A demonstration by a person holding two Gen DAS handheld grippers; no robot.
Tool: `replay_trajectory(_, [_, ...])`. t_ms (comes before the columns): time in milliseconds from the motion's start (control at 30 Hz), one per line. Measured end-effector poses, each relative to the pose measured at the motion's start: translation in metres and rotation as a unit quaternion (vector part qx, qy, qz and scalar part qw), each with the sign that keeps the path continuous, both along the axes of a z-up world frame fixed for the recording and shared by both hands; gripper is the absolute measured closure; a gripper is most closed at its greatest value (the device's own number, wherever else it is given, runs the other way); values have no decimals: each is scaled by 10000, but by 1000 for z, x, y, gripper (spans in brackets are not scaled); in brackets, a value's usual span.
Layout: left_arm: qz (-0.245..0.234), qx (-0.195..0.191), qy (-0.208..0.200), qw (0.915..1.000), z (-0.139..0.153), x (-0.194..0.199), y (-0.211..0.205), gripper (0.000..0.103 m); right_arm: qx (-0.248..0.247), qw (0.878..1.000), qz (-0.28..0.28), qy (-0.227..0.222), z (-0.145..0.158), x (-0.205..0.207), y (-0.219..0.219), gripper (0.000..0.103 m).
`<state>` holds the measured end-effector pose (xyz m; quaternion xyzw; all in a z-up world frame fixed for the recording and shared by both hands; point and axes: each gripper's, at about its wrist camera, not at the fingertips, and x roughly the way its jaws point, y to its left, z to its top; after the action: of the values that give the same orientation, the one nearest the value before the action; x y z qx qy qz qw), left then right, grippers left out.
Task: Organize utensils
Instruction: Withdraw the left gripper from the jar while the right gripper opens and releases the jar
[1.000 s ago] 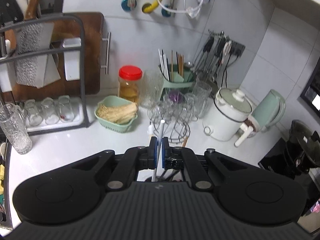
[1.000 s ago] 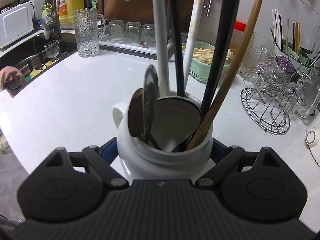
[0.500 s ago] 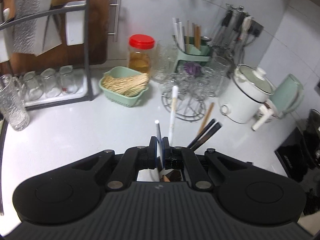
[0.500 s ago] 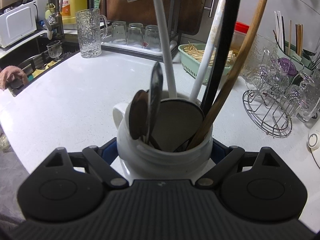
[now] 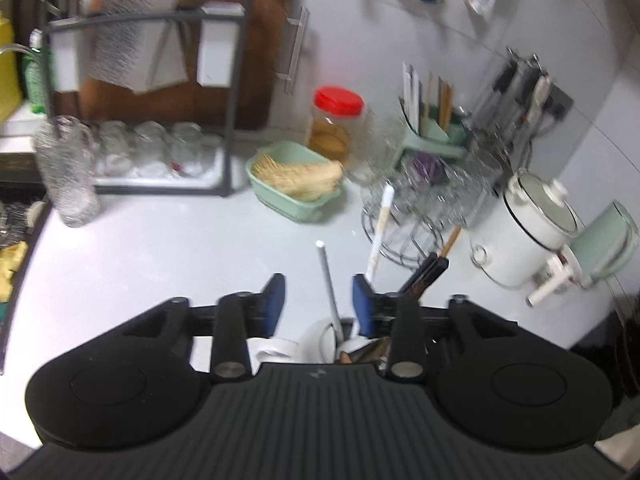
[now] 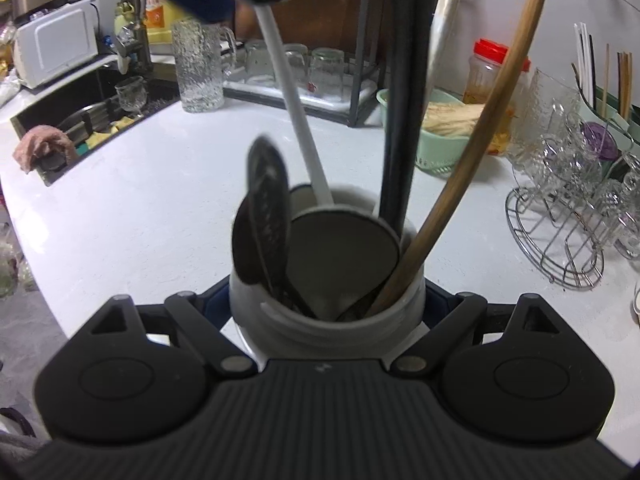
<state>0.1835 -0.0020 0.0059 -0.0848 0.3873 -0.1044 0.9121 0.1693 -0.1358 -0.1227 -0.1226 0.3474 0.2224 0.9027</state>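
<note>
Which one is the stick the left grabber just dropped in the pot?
Find the white jar gripped by the right gripper. Among its handles, the white ladle handle leans left, between the open left gripper fingers; the neighbours are black, brown, or speckled.

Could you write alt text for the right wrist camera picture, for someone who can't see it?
The right claw grips a white utensil crock on a white counter, packed with dark spoons, a white ladle and a wooden handle. Behind it are drinking glasses and a green basket.
</note>
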Motion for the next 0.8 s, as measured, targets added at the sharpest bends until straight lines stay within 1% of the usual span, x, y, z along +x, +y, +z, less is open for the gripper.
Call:
replay_trajectory(67, [219,42,-30,9997,3,-7,2,54,42,9999,104,6,1,2,-2,10])
replay_trajectory(100, [322,66,-36,9995,4,-10,3,51,93,9999,133,20,2,4,-4,2])
replay_trajectory(133, [425,103,-41,9990,5,-14,3,47,139,9998,160,42,2,5,-6,0])
replay_trajectory(200, [679,144,-46,9976,5,-22,4,44,153,9994,279,116,2,7,-8,0])
replay_trajectory(300, [994,163,-21,9949,4,-32,6,41,240,9985,452,215,2,8,-11,0])
replay_trajectory(467, [1572,244,145,9872,1,-46,11,37,320,9961,785,248,7,4,-17,0])
replay_trajectory(600, [1999,366,242,9788,3,-60,18,25,443,9955,725,417,12,8,-24,0])
replay_trajectory(733, [2135,425,250,9757,7,-73,20,17,568,9953,639,447,18,9,-32,0])
replay_trajectory(800, [2134,438,230,9757,8,-78,21,16,569,9958,580,428,22,7,-35,0])
